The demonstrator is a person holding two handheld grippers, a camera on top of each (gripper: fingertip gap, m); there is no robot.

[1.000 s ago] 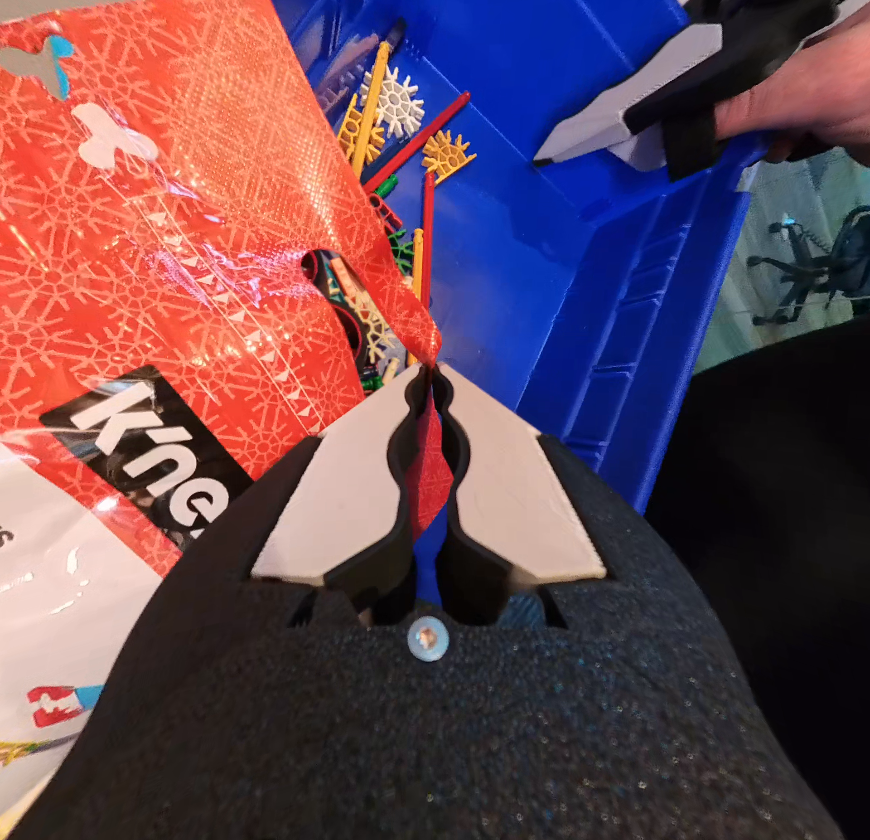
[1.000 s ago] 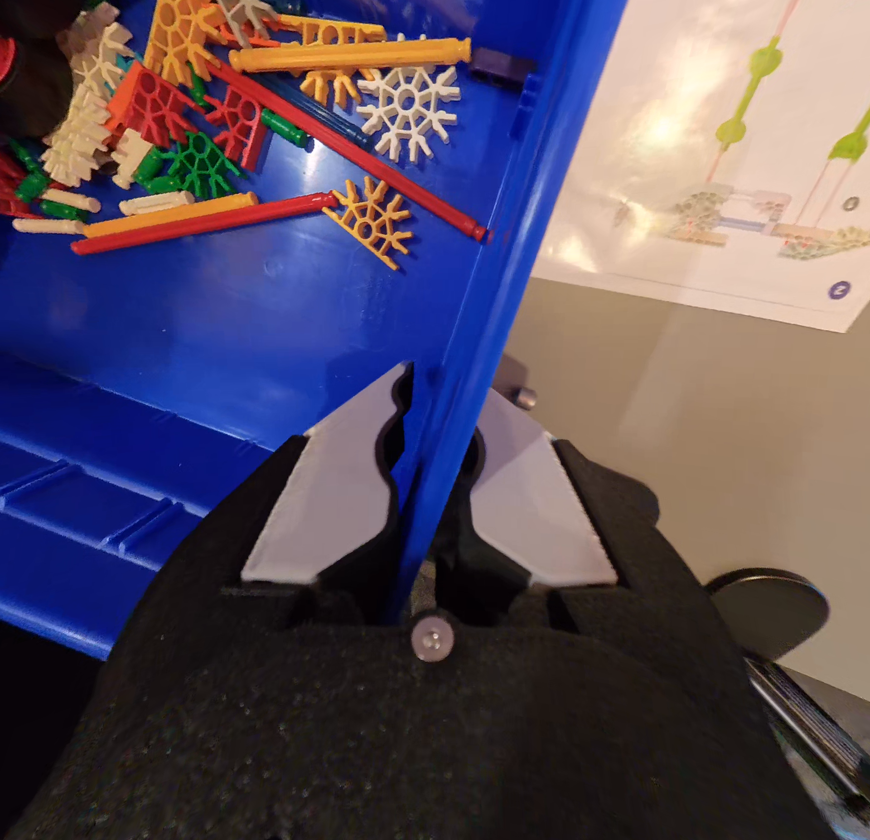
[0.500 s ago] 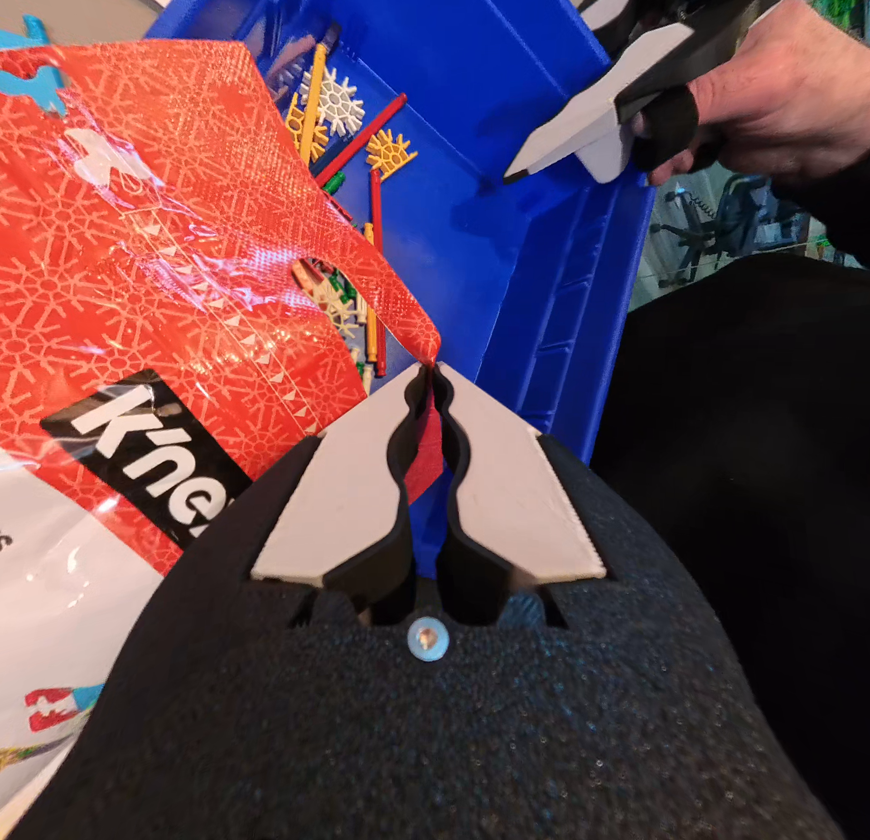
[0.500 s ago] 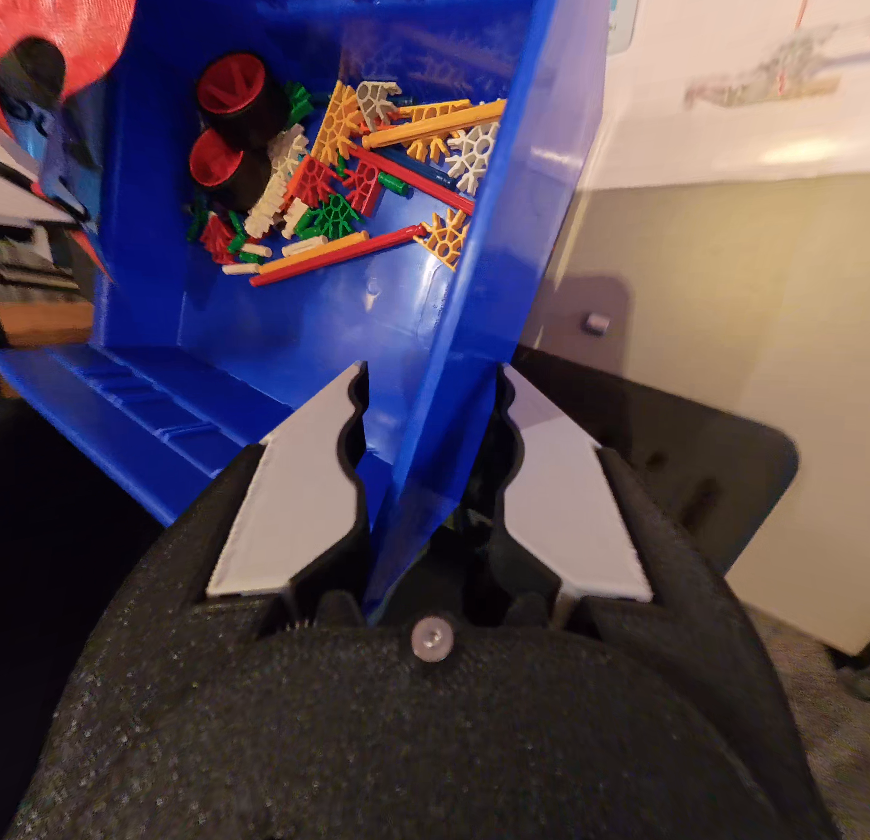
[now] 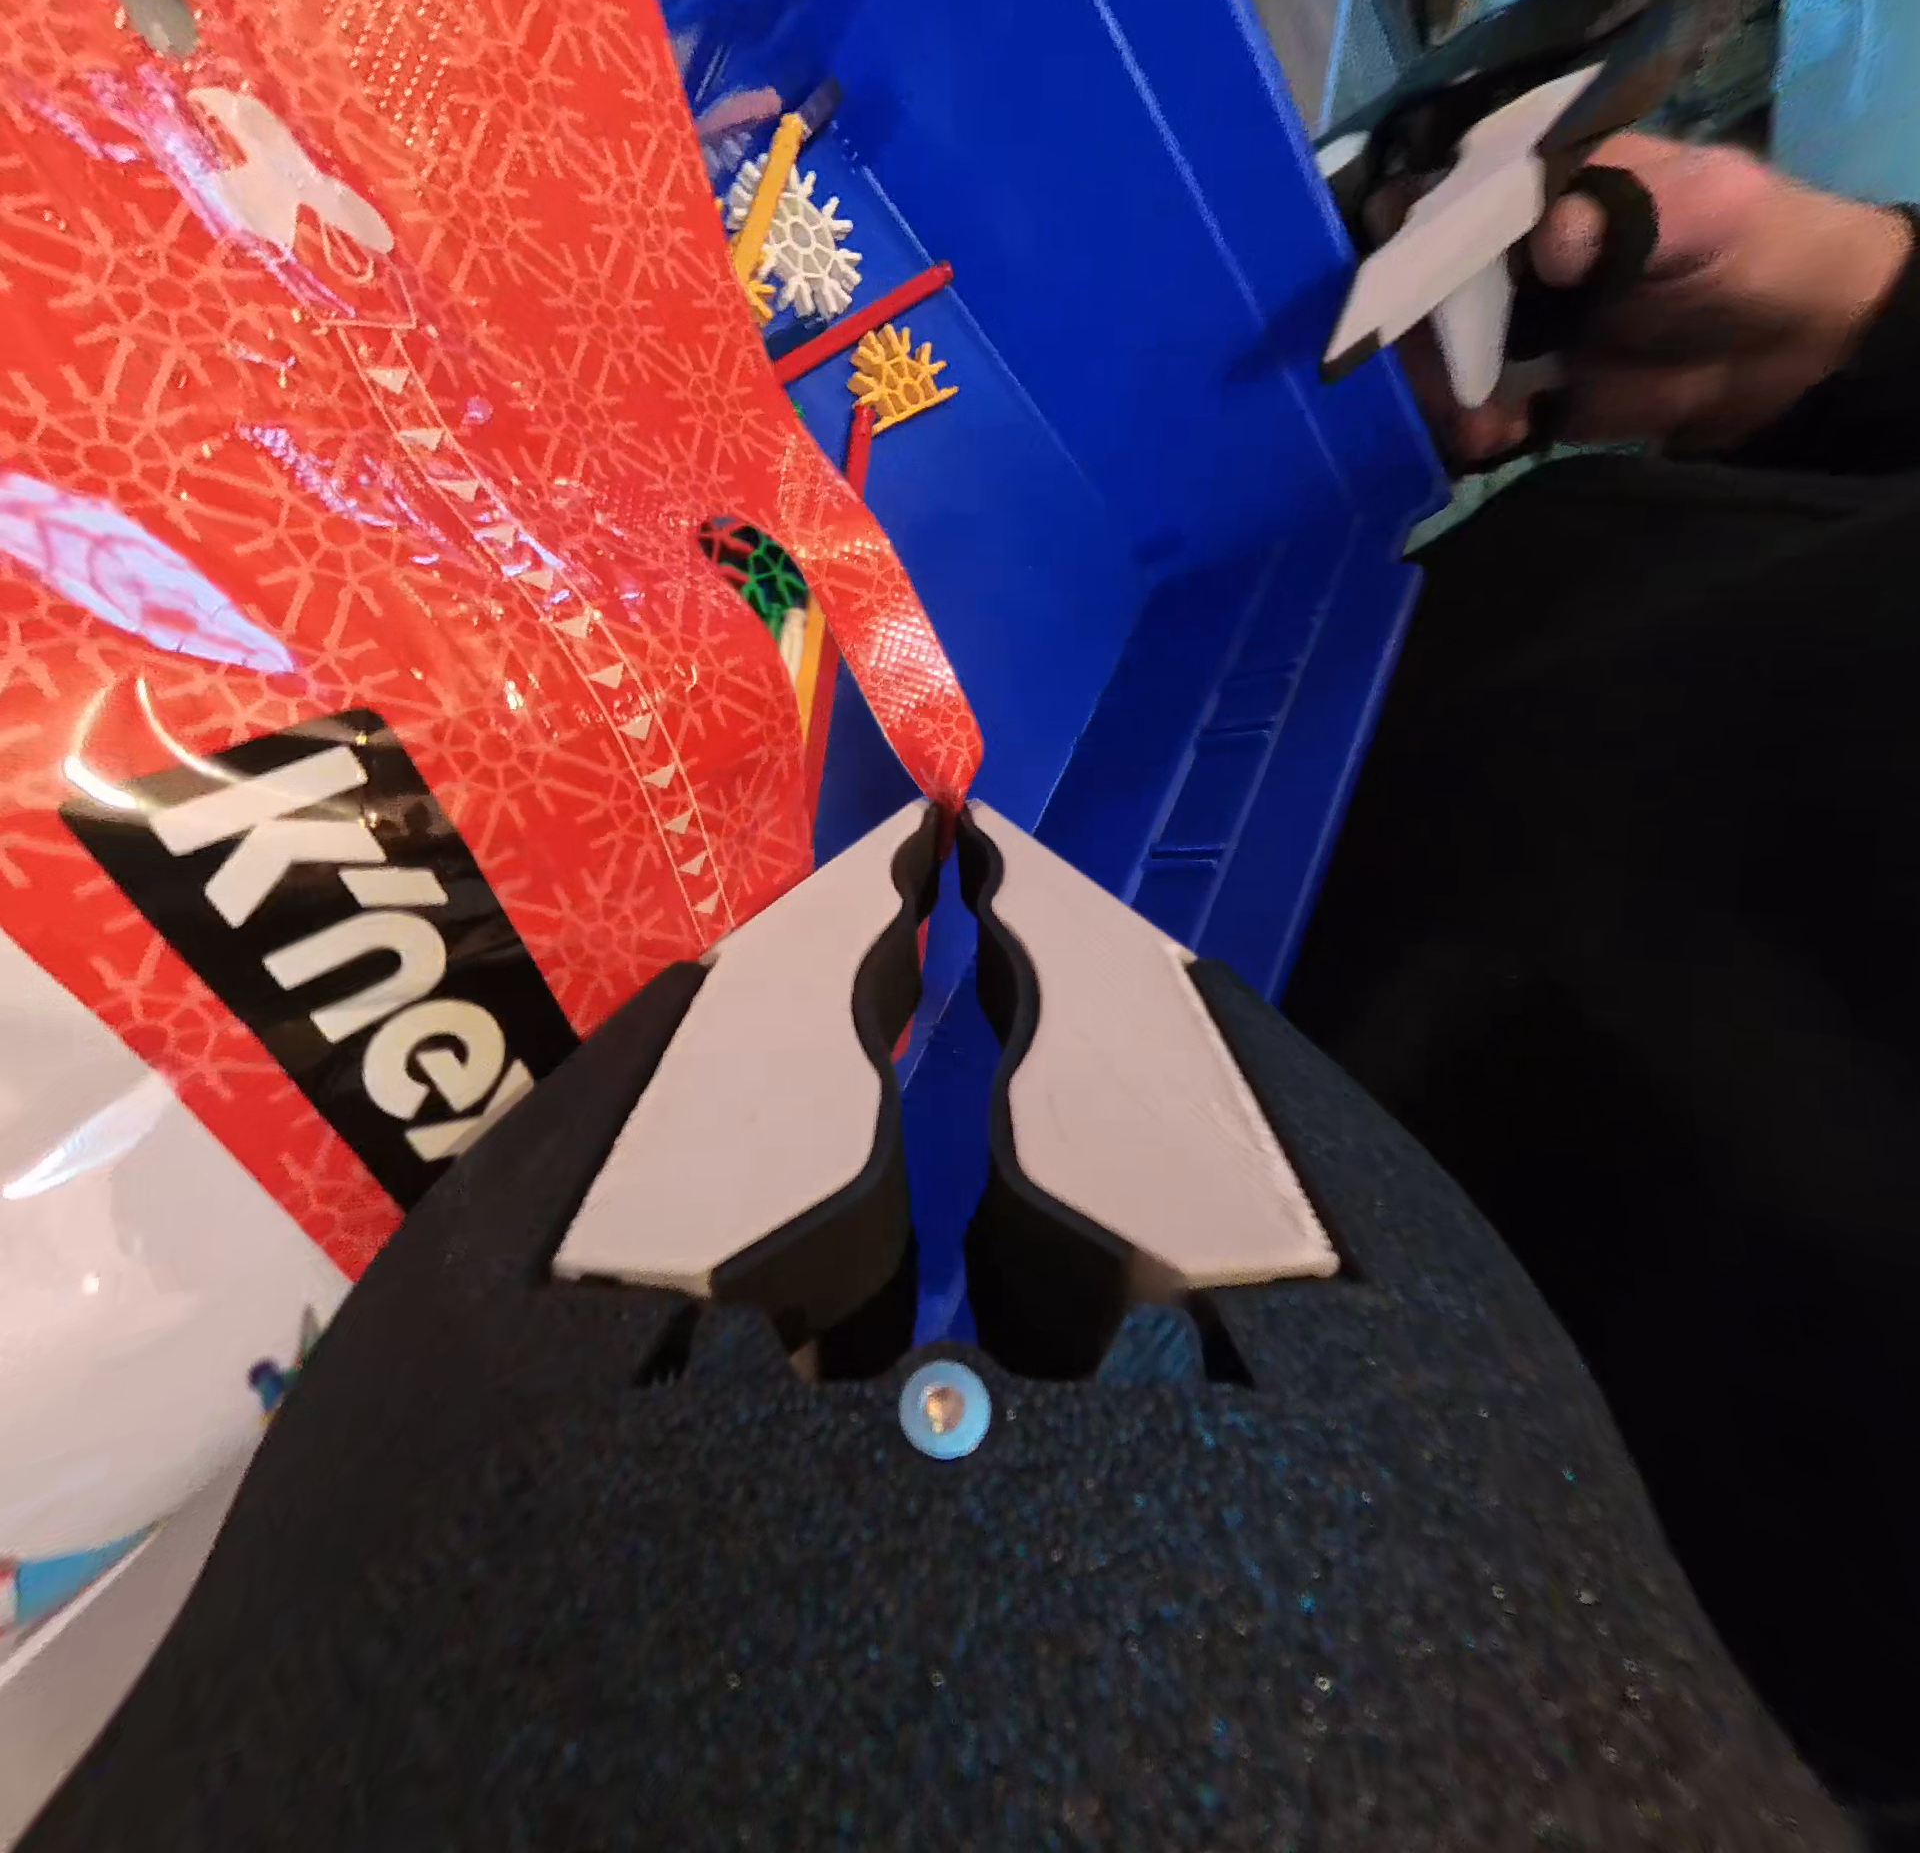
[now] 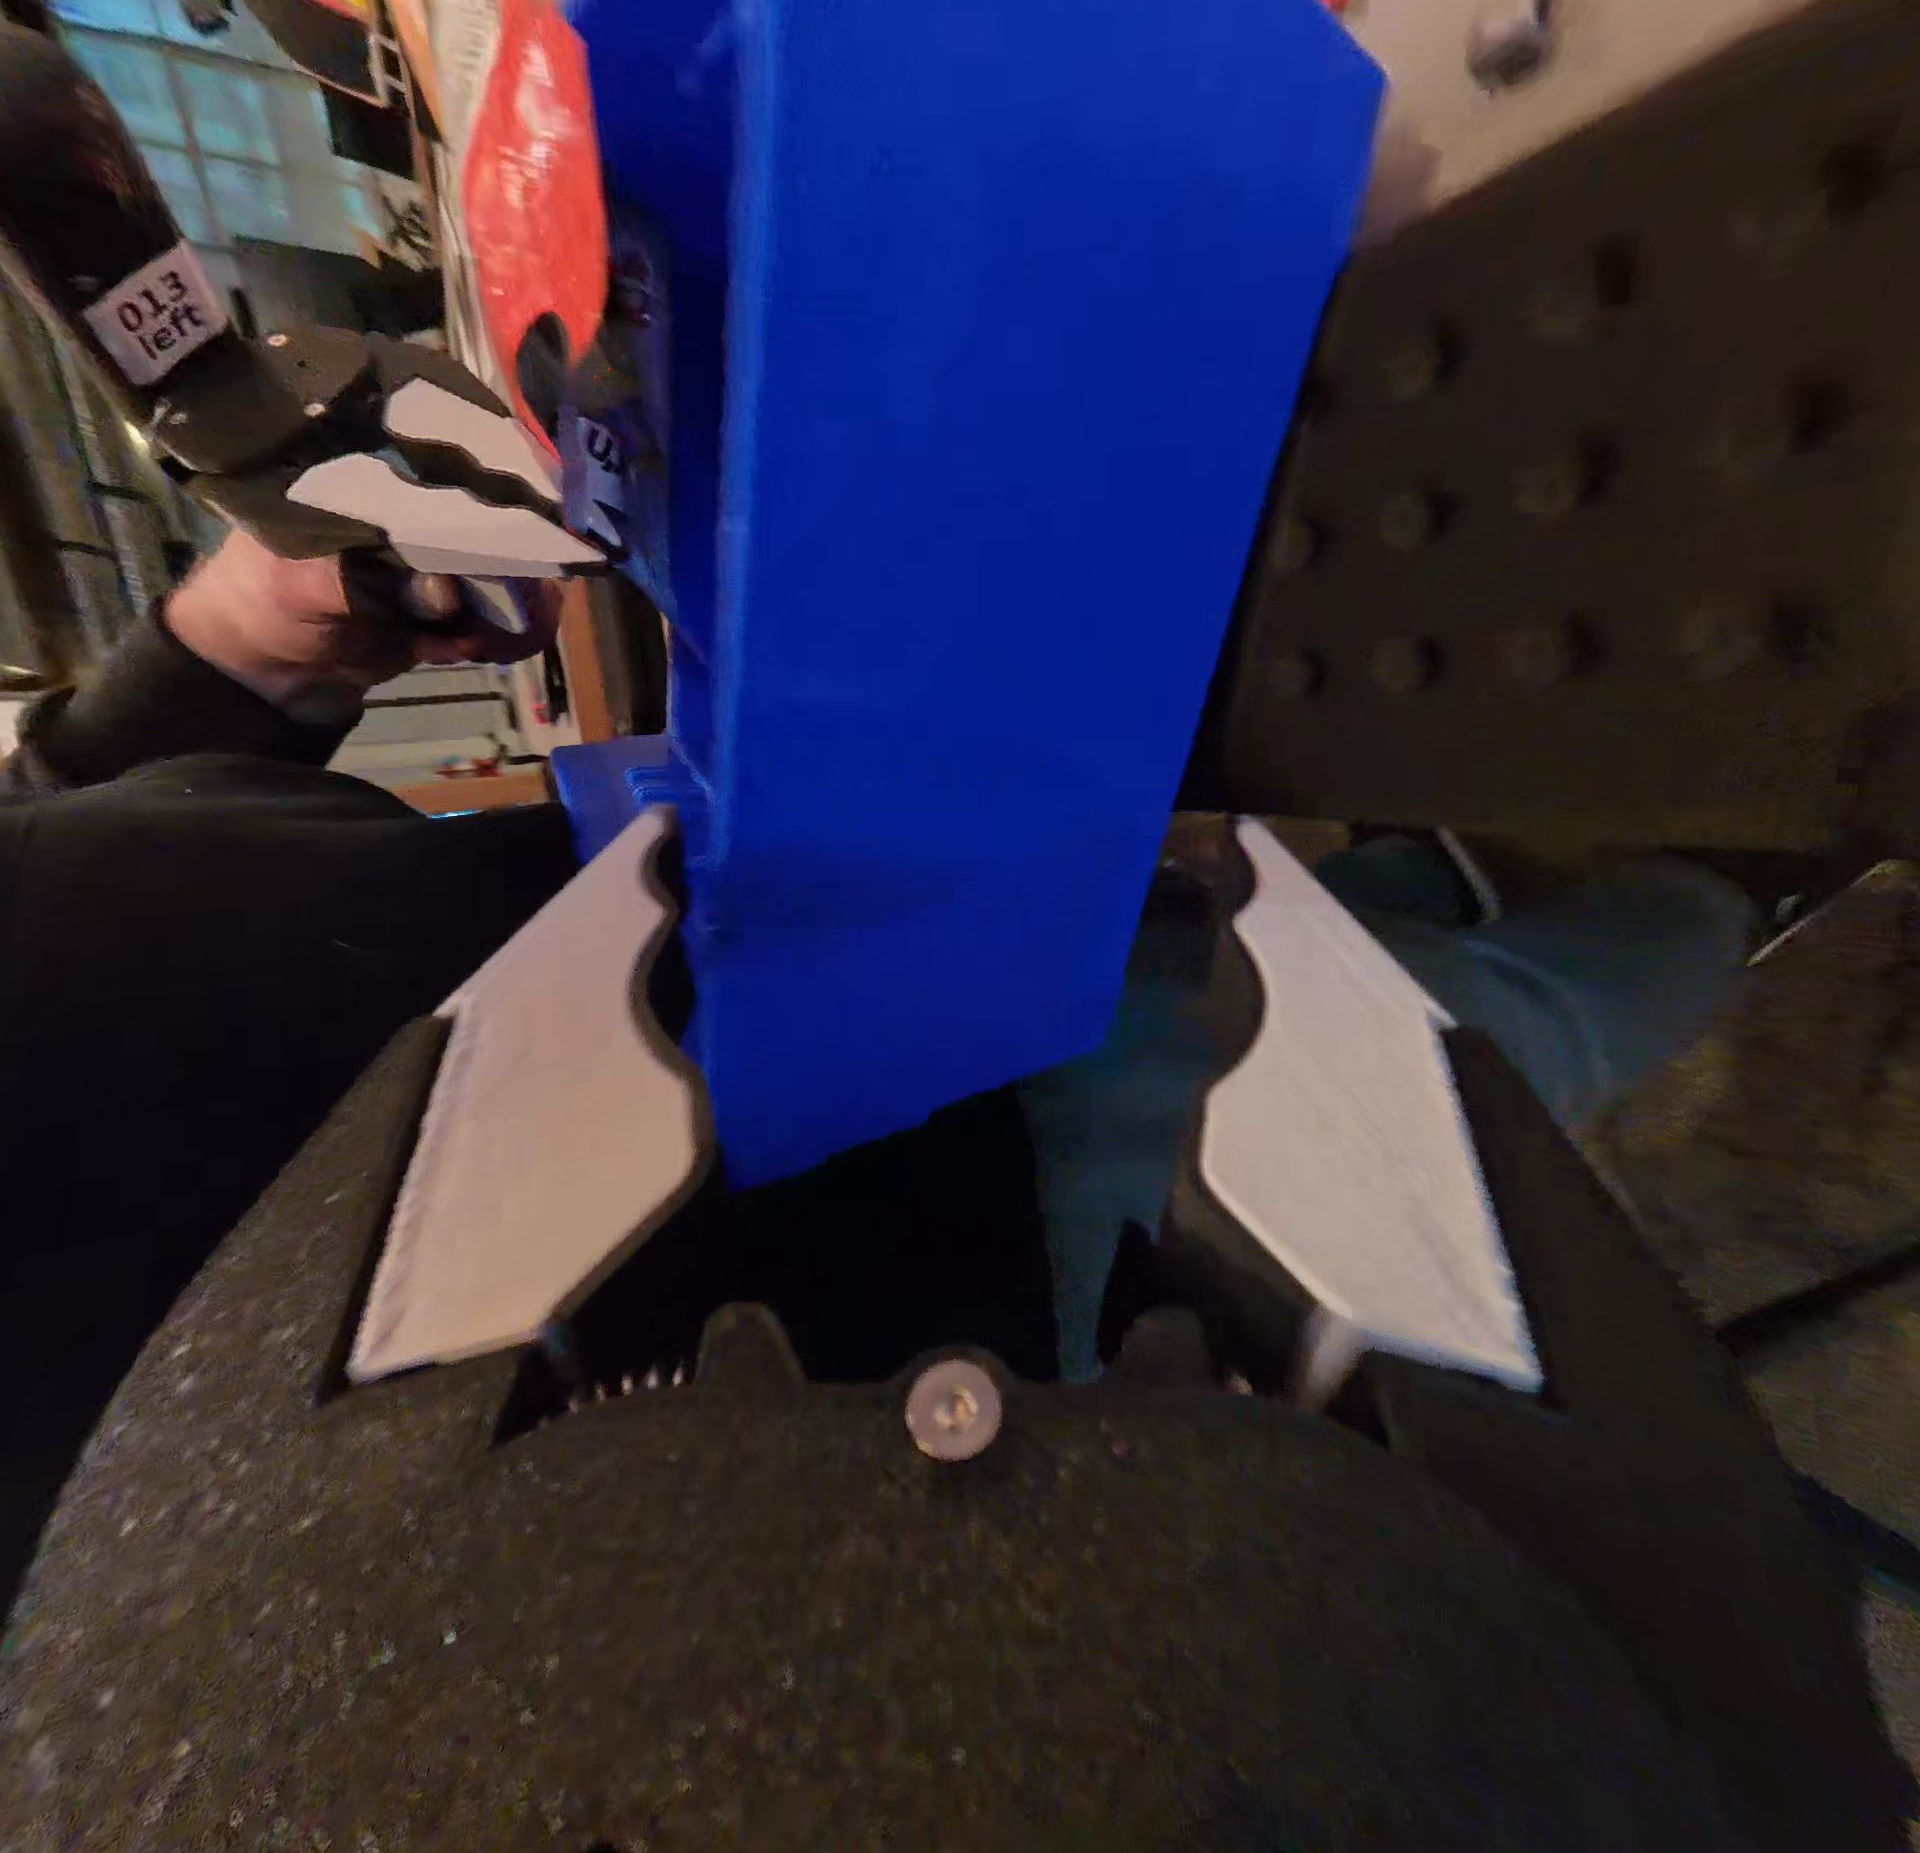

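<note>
While our left tool [image 5: 948, 816] still pinches the red bag [image 5: 416, 432], our right tool [image 6: 956, 930] at two o'clock has spread and let go of the blue bin [image 6: 966, 453].

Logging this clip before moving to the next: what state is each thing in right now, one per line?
left gripper: shut, pinching the red bag's torn edge.
red bag: torn open, held up beside the bin.
right gripper: open, jaws wide apart either side of the bin's wall.
blue bin: tipped up on end.
toy pieces: loose, lying inside the bin.
</note>
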